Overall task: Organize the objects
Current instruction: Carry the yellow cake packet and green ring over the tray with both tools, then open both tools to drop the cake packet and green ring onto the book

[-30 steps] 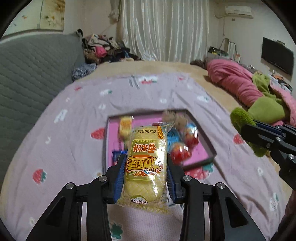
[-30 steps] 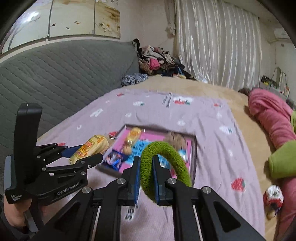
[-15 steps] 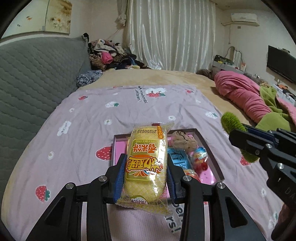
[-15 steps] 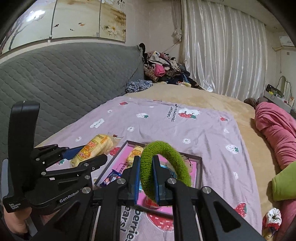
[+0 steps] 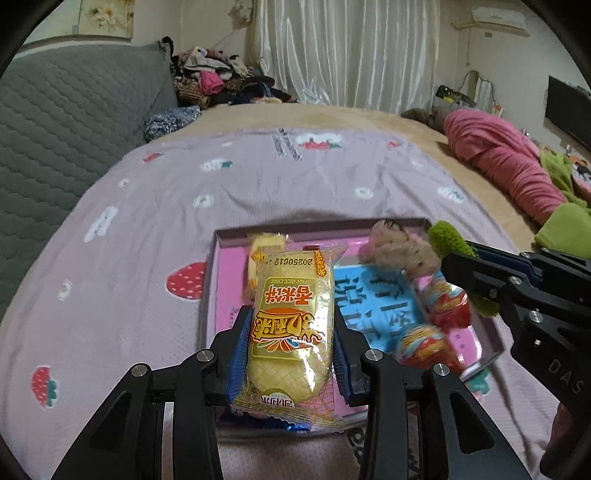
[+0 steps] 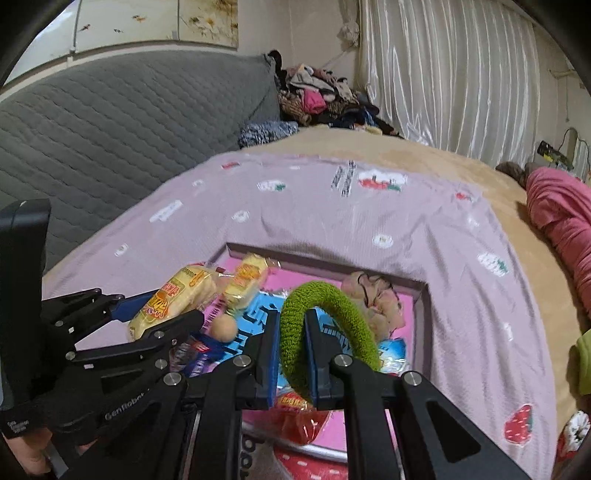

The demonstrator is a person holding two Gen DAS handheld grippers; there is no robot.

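Left tool (image 5: 290,363) clamps a rice cake packet (image 5: 290,325); right tool (image 6: 291,363) pinches a green ring (image 6: 325,321).

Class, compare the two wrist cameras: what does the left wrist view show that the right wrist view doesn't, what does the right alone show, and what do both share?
Left wrist view only: a dark flat screen on the wall and a white air conditioner.

Right wrist view only: a small round beige ball in the box, and a painted panel above the grey quilted headboard.

Both: the shallow pink-lined box, the yellow rice-cake packet clamped in the left gripper, and the fuzzy green ring clamped in the right gripper.
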